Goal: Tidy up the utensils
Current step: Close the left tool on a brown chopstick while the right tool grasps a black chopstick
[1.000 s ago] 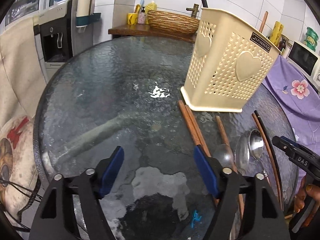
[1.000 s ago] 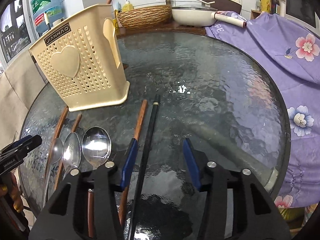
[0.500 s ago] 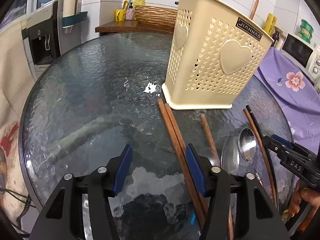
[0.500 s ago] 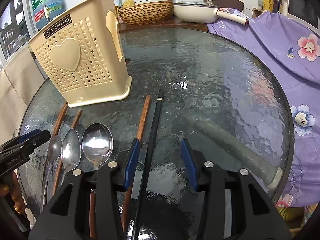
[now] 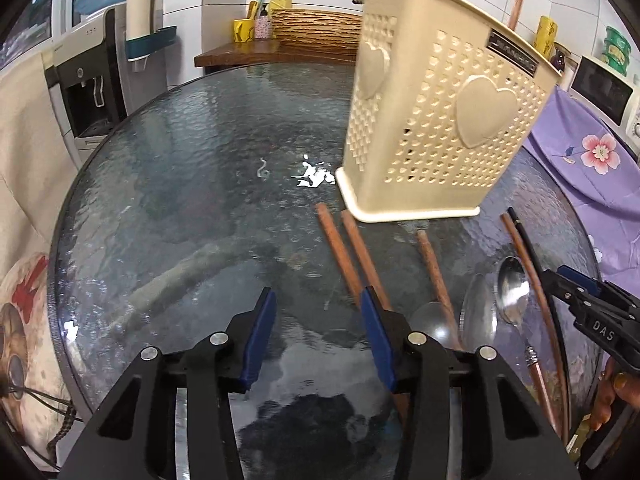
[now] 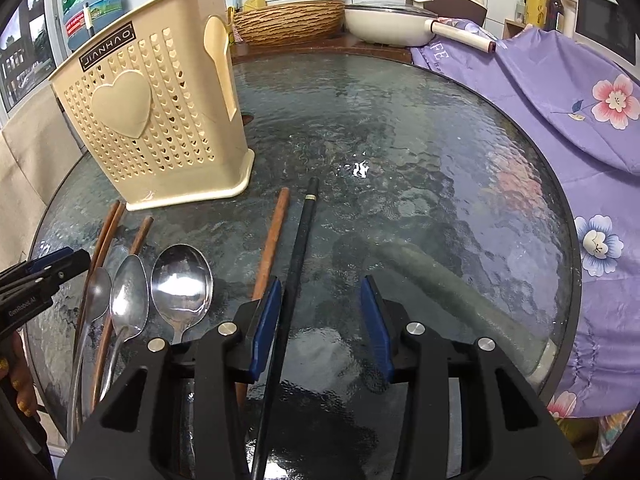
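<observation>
Both grippers have just been narrowing: left gripper [image 5: 318, 336] gapes over bare glass beside two brown chopsticks [image 5: 352, 258]; right gripper [image 6: 320, 324] gapes with a black chopstick [image 6: 298, 256] between unpressed pads. Spoons [image 6: 182, 280] lie before the holder [image 6: 156, 120]; nothing looks sorted yet.

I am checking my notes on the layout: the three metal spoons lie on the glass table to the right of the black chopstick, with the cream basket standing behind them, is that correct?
Not quite: in the right wrist view the three metal spoons lie to the left of the black chopstick, not the right. The rest holds: they lie on the glass table, and the cream basket stands behind them.
</observation>
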Demonstrator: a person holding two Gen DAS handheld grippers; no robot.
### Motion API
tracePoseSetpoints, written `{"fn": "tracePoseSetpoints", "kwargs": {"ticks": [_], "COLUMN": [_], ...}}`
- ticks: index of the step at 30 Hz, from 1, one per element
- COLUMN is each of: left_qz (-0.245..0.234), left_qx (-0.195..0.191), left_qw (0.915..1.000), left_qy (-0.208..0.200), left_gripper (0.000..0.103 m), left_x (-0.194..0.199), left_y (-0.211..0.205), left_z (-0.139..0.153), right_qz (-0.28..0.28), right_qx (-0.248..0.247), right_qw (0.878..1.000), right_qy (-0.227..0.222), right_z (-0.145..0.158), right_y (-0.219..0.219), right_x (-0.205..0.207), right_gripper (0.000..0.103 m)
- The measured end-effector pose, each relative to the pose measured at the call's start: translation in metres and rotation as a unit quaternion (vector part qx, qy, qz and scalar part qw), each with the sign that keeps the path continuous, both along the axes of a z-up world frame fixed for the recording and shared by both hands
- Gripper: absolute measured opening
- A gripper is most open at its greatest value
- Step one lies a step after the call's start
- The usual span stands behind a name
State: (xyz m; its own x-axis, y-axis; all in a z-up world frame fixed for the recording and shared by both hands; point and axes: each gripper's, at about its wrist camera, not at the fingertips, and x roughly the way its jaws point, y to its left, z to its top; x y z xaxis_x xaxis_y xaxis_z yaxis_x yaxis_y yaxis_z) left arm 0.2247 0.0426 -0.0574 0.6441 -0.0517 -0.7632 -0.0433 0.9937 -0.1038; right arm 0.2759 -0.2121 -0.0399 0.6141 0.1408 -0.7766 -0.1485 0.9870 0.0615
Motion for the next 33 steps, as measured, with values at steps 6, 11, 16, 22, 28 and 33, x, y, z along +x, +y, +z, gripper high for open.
{"fn": "tracePoseSetpoints", "kwargs": {"ticks": [6,11,16,22,28,33], "left_qz": [-0.002,-0.003,-0.004,-0.005,-0.008,-0.008], "left_qx": [-0.025,-0.023,-0.020,-0.002,0.015,0.020], "left_qw": [0.9996,0.9996,0.9997,0.9999,0.9996,0.9993], "left_qy": [0.011,0.012,0.013,0.014,0.023,0.031], "left_gripper": [0.044,0.044,0.044,0.040,0.025,0.023], "left_x": [0.010,0.017,0.024,0.032,0.039,0.044], "left_y": [0.006,0.003,0.003,-0.003,-0.003,0.001], "left_z": [0.002,0.002,0.002,0.002,0.002,0.002], "right_qz": [0.010,0.007,0.010,0.016,0.020,0.017], "right_qx": [-0.007,-0.013,-0.018,-0.019,-0.024,-0.025], "right_qw": [1.000,1.000,1.000,1.000,0.999,0.999], "right_qy": [0.003,0.006,0.005,0.004,0.007,0.013], "right_z": [0.000,0.001,0.002,0.002,0.002,0.003], "right_y": [0.009,0.011,0.015,0.019,0.021,0.019], "right_x": [0.008,0.020,0.029,0.031,0.033,0.042], "right_gripper": [0.037,0.029,0.026,0.026,0.022,0.021]}}
